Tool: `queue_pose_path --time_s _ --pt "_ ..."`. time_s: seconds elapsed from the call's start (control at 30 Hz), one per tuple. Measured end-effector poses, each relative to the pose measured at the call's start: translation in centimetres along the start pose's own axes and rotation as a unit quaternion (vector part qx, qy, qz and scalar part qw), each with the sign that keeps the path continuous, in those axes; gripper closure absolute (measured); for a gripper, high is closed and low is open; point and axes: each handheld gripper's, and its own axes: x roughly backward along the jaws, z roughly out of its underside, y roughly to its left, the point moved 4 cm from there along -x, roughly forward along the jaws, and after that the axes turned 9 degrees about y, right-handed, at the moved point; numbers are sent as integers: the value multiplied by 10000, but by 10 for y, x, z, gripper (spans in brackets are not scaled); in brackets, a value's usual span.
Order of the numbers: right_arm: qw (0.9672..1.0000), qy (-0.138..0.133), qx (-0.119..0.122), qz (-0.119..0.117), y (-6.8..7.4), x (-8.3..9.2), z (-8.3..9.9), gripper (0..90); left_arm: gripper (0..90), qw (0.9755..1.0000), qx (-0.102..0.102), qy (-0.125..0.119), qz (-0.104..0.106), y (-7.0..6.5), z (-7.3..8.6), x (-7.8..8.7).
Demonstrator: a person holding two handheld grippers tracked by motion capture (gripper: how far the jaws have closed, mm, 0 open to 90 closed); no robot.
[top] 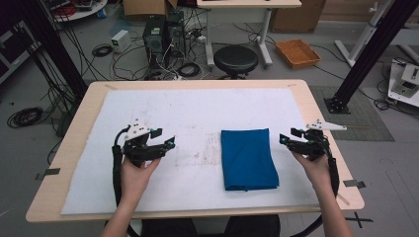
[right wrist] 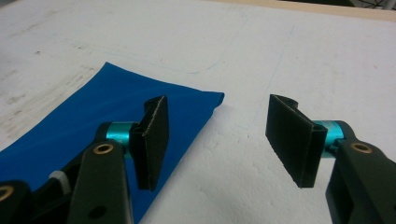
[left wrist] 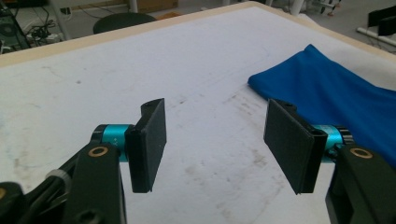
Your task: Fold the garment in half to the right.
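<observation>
high view: a folded blue cloth lies flat on the white mat that covers the wooden table, right of the mat's middle and near the person's edge. the left gripper hangs over bare mat well to the left of the cloth; the right gripper hangs just beside the cloth's right edge. each is carried in one hand, and both point inward toward the cloth.

left gripper view: the left gripper has its jaws spread wide with nothing but stained mat between them; the cloth lies off to the right, apart from the pads.

right gripper view: the right gripper likewise stands wide and empty; its left pad sits over the cloth, but whether it clears the fabric or brushes it is hard to judge from this angle.

risks, as judgements. the fold appears finished, and the cloth rests loose with nothing pinning it. a low pass by the right gripper, which is the nearer one, could snag the top layer on a pad edge and drag the fold apart. the trailing cable could sweep the mat if a hand swings wide. a fresh grasp that pinches one layer only would lift that layer and unfold the stack. the cloth's near edge looks slightly uneven, so any nudge there would skew it further.
</observation>
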Motion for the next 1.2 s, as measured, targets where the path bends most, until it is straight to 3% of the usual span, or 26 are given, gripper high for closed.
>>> queue_pose_path --time_s 0.2,0.37,1.2 --pt "9999 -99 -55 0 -6 11 1 378 377 9999 -104 -32 -82 18 2 13" --pt "10000 -62 -17 -66 -3 10 1 376 377 9999 -101 -17 -68 25 7 15" --pt "9998 27 40 -195 1 7 0 360 369 10000 -69 -43 2 28 10 18"
